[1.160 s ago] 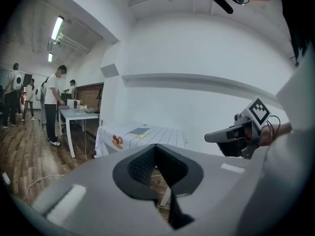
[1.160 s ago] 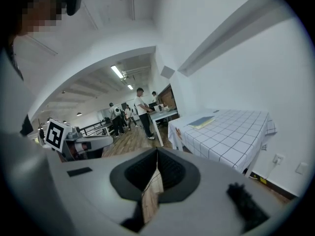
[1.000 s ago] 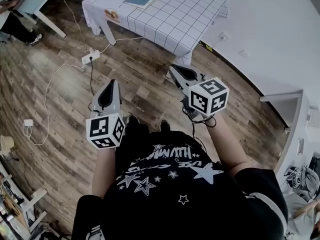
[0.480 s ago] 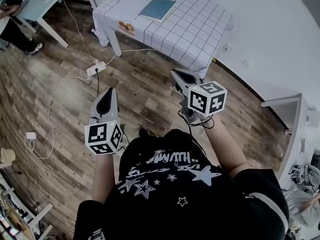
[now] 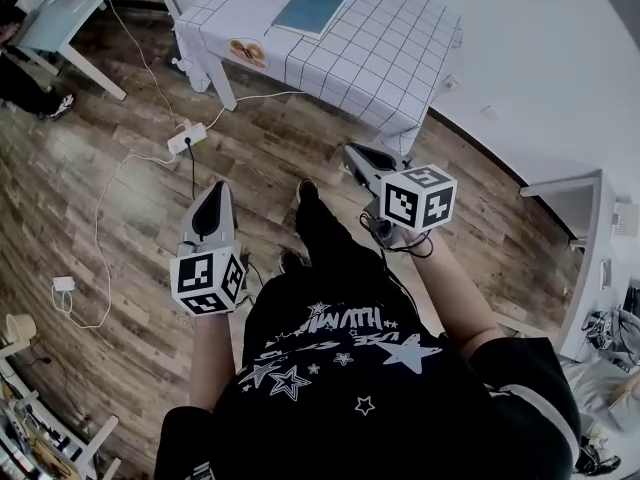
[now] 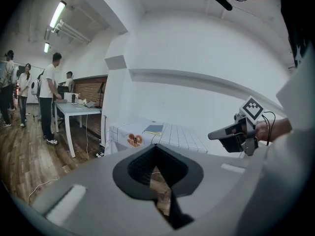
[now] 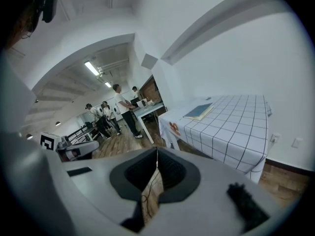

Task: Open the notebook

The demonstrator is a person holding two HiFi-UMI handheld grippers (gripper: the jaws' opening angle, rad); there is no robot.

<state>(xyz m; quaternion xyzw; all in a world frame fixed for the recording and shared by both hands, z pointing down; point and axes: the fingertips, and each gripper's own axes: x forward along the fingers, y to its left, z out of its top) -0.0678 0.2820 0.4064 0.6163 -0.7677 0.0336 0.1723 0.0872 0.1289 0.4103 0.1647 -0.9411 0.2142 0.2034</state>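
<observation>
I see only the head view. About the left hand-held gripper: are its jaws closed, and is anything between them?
Observer: In the left gripper view, the left hand-held gripper has its jaws closed tip to tip, and nothing is between them.
Operator: And the right one?
Observer: The right gripper view shows the right hand-held gripper shut and empty as well.
Operator: Is anyone else in the room?
Observer: Yes. The left gripper view shows several people standing near a desk. One of them, in a white shirt, faces it.
</observation>
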